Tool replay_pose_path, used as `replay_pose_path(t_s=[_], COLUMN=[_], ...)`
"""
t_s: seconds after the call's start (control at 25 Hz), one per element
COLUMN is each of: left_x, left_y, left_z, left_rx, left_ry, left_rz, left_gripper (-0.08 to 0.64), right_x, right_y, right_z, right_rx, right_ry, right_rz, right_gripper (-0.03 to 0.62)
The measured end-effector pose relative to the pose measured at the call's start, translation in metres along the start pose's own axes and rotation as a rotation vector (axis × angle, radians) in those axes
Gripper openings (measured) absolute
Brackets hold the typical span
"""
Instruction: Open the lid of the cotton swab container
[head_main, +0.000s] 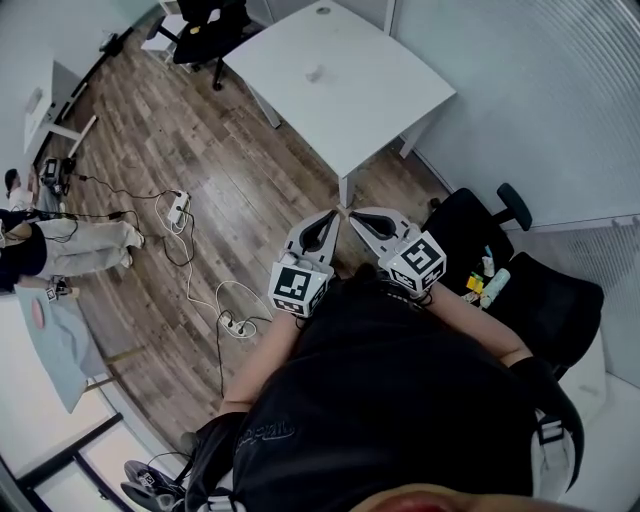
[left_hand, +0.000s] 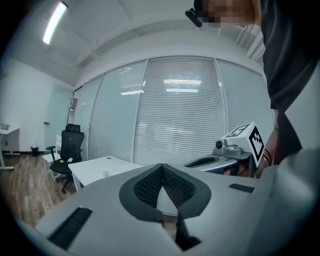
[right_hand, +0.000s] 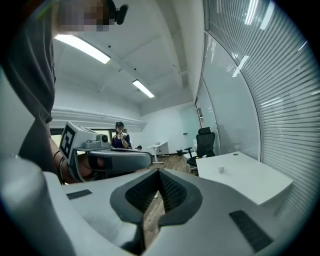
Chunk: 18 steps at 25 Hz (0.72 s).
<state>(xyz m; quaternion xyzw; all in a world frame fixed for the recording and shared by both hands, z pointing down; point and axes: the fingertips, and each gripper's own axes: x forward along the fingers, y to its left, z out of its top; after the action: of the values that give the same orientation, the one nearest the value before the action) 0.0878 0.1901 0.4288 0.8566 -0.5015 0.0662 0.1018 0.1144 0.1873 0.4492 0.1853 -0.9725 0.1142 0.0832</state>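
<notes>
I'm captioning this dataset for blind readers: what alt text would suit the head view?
Seen from above, a person in a black top holds the left gripper and right gripper side by side, fingers shut and empty, aimed at a white table across a wood floor; a black office chair stands at right.

Small object (head_main: 316, 73) on the white counter (head_main: 370, 100), upper centre: too small to identify. Bits (head_main: 488, 278) on the black chair (head_main: 560, 300), right: too small to name. Person (head_main: 40, 248) at far left, cut off by the frame edge.
</notes>
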Motion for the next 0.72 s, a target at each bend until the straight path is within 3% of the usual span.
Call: replay_pose_path(t_s=[0.72], left_x=[0.048], left_y=[0.033], left_z=[0.010], left_rx=[-0.042], left_ry=[0.008], left_rz=[-0.054], left_gripper=[0.014], right_x=[0.019], right_y=[-0.051], right_z=[0.005], right_rx=[0.037], right_ry=[0.007], right_rz=[-0.057], right_gripper=[0.021])
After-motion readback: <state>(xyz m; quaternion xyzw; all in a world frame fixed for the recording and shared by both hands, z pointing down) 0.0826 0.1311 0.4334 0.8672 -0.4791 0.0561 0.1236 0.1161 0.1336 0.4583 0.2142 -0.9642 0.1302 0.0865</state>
